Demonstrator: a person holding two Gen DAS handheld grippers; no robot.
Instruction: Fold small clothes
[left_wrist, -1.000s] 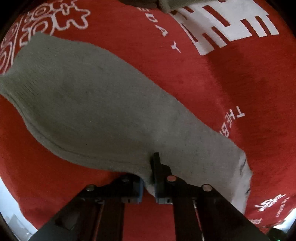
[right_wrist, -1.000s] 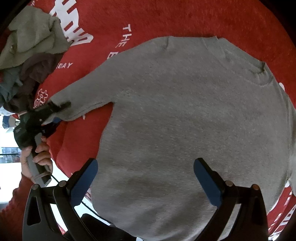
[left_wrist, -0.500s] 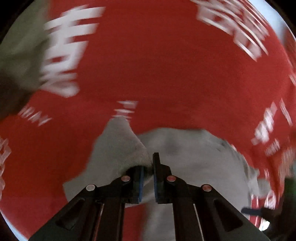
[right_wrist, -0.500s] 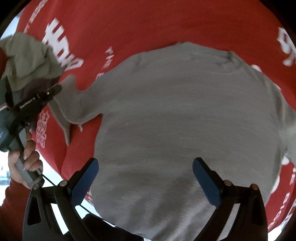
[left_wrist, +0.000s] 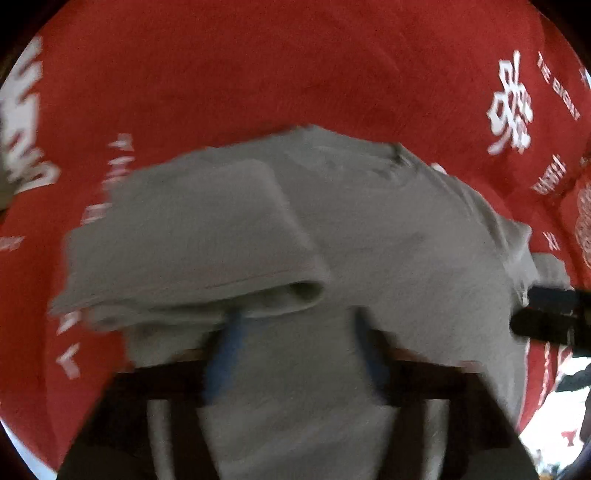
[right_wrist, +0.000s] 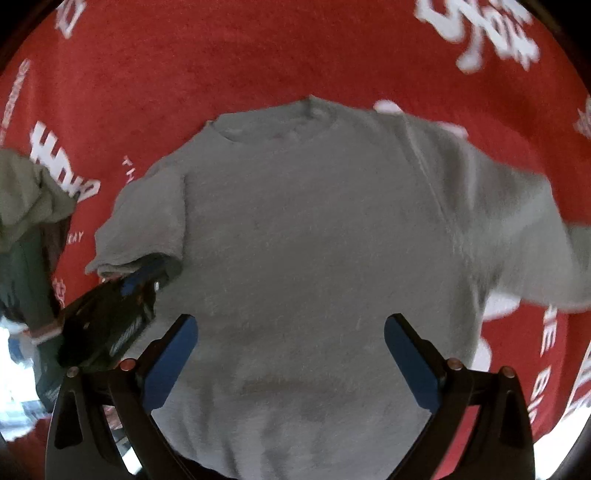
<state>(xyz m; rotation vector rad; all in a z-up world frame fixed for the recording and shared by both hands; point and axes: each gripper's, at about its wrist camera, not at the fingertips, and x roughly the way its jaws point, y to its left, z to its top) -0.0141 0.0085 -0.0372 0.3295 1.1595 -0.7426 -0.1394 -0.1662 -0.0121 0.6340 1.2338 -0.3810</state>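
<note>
red printed cloth (right_wrist: 258, 66) under grey sweater (right_wrist: 314, 240), left sleeve (left_wrist: 192, 236) folded inward

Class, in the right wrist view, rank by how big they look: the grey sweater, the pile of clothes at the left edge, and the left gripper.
1. Grey sweater, by far.
2 and 3. Pile of clothes and left gripper look alike; the frame edge cuts the pile off, so unranked.

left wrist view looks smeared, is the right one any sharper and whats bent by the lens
Left wrist view: motion blur smears the fingers and the sweater. Right wrist view: sharper, fingers crisp, white print on the red cloth blurred; fisheye curves both views' edges.
</note>
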